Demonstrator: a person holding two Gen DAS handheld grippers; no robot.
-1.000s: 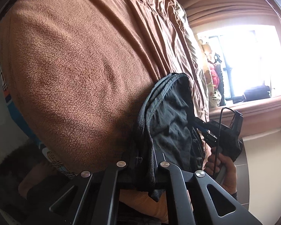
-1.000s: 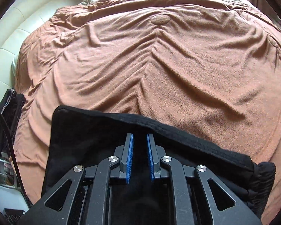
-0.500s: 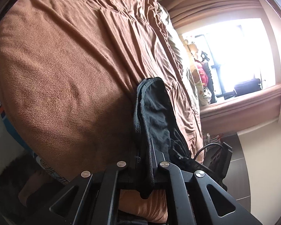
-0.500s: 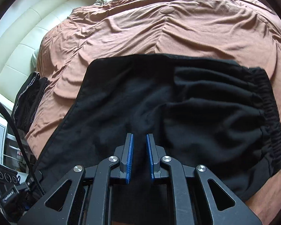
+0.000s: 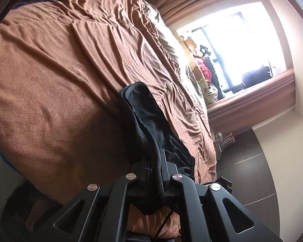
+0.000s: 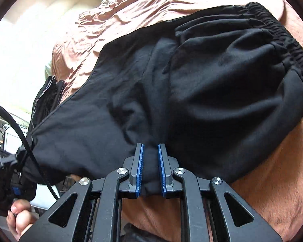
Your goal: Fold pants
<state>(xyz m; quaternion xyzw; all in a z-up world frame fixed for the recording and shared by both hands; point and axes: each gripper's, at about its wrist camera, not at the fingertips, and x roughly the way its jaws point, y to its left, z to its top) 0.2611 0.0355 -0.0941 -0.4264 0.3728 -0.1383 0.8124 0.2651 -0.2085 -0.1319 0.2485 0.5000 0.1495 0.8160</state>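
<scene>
Spread over the brown bed [image 6: 272, 181] near its close edge: black pants [image 6: 192, 84], already doubled at least once judging by the layered panels, though lumpy and creased, so probably midway through folding. Still to do, by the look of it: laying the carried edge down, smoothing, perhaps one more fold. Long axis running across the right wrist view, elastic waistband [image 6: 288, 40] toward the upper right, the other end trailing lower left toward the other hand [image 6: 20, 221]. Pinched in the right gripper [image 6: 150, 165], blue-padded jaws clamped on a bunched fold of the near edge. Clamped likewise in the left gripper [image 5: 154, 173], jaws nearly together on a hemmed edge standing on end above the bed.
</scene>
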